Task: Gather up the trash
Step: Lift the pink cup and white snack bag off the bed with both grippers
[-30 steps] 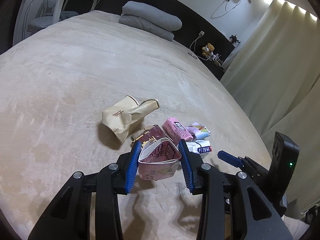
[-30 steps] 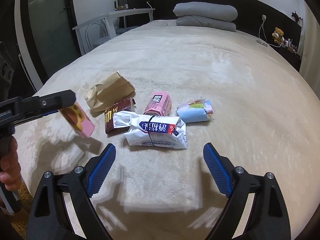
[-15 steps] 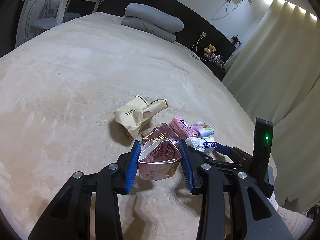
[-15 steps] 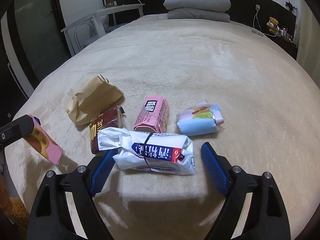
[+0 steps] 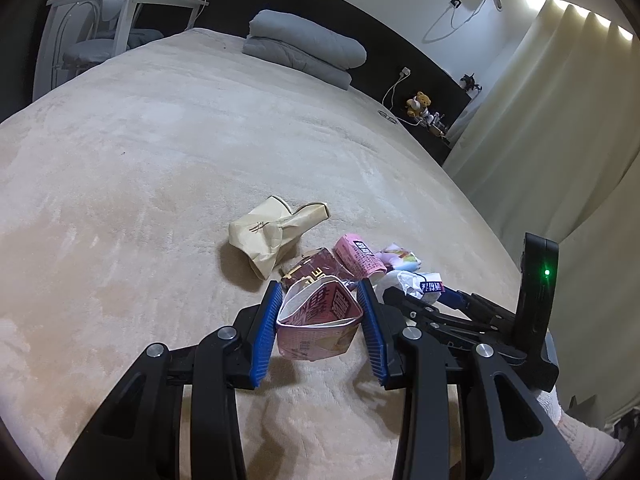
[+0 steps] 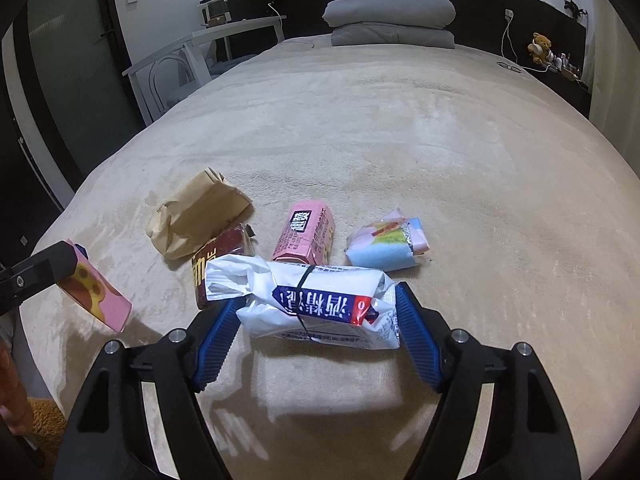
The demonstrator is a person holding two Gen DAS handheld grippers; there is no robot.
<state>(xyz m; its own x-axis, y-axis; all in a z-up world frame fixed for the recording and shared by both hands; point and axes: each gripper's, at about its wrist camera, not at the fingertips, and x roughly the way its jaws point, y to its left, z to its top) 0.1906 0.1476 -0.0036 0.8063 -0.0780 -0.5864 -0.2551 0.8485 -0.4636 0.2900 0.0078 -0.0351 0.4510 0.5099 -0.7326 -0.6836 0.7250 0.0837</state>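
My left gripper (image 5: pixel 320 328) is shut on a crushed pink carton (image 5: pixel 318 326) and holds it above the beige bed cover; the carton also shows in the right wrist view (image 6: pixel 96 296). My right gripper (image 6: pixel 308 328) is open, its blue fingers on either side of a white plastic package (image 6: pixel 316 300) that lies on the bed. Behind it lie a brown paper bag (image 6: pixel 196 216), a dark red wrapper (image 6: pixel 218 264), a pink box (image 6: pixel 306 232) and a light blue packet (image 6: pixel 386 246).
Grey folded bedding (image 6: pixel 390 20) lies at the head of the bed. A white table and chair (image 6: pixel 192 64) stand at the left, cream curtains (image 5: pixel 552 128) at the right. A teddy bear (image 6: pixel 538 46) sits on a dark shelf.
My right gripper has moved forward and down until its fingers flank the white package. My left gripper still holds the pink carton and has shifted slightly.
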